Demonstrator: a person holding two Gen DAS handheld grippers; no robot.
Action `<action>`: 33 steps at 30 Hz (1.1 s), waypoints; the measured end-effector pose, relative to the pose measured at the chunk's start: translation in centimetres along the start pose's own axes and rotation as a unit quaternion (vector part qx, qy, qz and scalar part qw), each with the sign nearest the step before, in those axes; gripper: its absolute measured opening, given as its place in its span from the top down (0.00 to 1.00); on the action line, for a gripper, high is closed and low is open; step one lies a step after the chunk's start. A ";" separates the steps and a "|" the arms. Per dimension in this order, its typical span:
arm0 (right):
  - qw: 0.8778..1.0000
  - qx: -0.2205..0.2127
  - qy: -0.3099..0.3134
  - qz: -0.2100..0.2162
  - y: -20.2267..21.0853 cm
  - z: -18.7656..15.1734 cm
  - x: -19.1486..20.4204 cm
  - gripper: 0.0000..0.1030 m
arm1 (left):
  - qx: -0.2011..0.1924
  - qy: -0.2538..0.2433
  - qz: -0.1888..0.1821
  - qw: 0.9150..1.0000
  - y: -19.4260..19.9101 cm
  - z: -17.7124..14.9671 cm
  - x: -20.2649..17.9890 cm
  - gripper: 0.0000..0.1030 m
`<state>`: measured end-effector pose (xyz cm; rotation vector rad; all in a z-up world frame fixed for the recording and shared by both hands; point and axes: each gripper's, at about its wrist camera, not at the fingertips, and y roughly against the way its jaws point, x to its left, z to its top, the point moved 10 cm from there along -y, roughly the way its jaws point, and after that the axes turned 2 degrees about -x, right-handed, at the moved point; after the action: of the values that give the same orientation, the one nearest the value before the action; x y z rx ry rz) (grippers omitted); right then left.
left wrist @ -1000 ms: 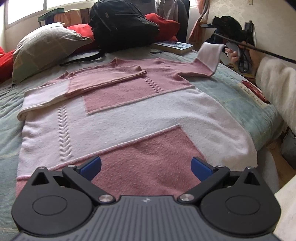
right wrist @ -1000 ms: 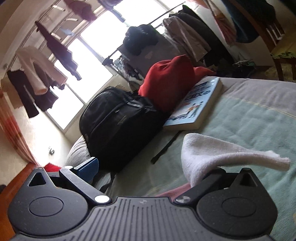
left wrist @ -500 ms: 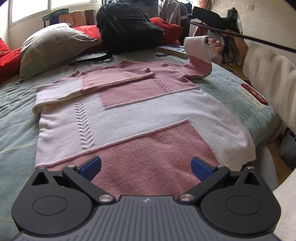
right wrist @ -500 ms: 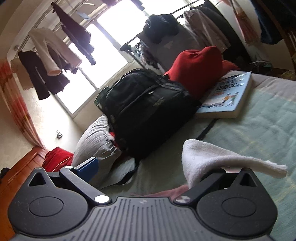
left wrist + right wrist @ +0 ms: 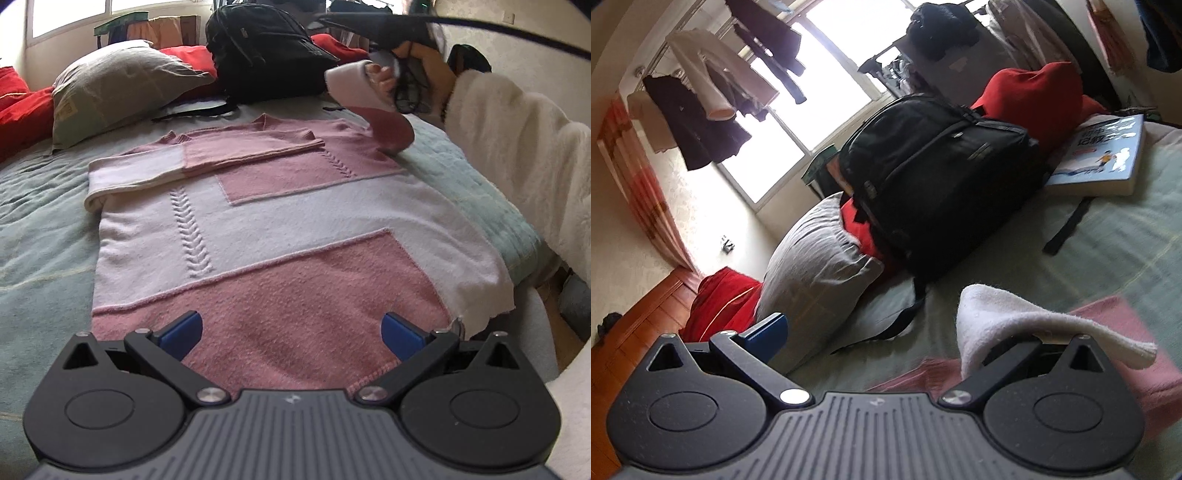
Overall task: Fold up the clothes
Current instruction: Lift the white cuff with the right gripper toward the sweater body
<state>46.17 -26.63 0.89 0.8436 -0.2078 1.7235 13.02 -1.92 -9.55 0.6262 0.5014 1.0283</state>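
A pink and white knit sweater (image 5: 280,221) lies flat on the bed, its left sleeve (image 5: 192,158) folded across the chest. My left gripper (image 5: 291,332) is open and empty, low over the sweater's hem. The right sleeve (image 5: 369,99) is lifted off the bed; its white cuff (image 5: 1027,325) is draped over the right finger of my right gripper (image 5: 886,336). In the left wrist view the person's fingers (image 5: 384,77) hold the cuff against that gripper. The right gripper's jaws stand wide apart; the right fingertip is hidden under the cuff.
A black backpack (image 5: 266,48) (image 5: 934,184), a grey pillow (image 5: 118,88), red cushions (image 5: 1034,92) and a book (image 5: 1100,155) lie at the head of the bed. The bed's right edge (image 5: 524,258) drops off beside the sweater. The person's white sleeve (image 5: 517,155) fills the right side.
The right gripper has carried the right sleeve's cuff up and leftward, over the sweater's shoulder. The left gripper has edged toward the hem and stayed open.
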 end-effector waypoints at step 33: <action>0.995 0.094 0.006 0.044 -6.2 -10.1 6.6 0.00 | 0.029 -0.004 0.007 1.000 -0.1 -1.4 -0.3 0.01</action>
<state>46.81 -14.07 -4.01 0.9728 -0.0764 1.8517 12.06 -1.87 -10.57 0.6855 0.5212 1.0263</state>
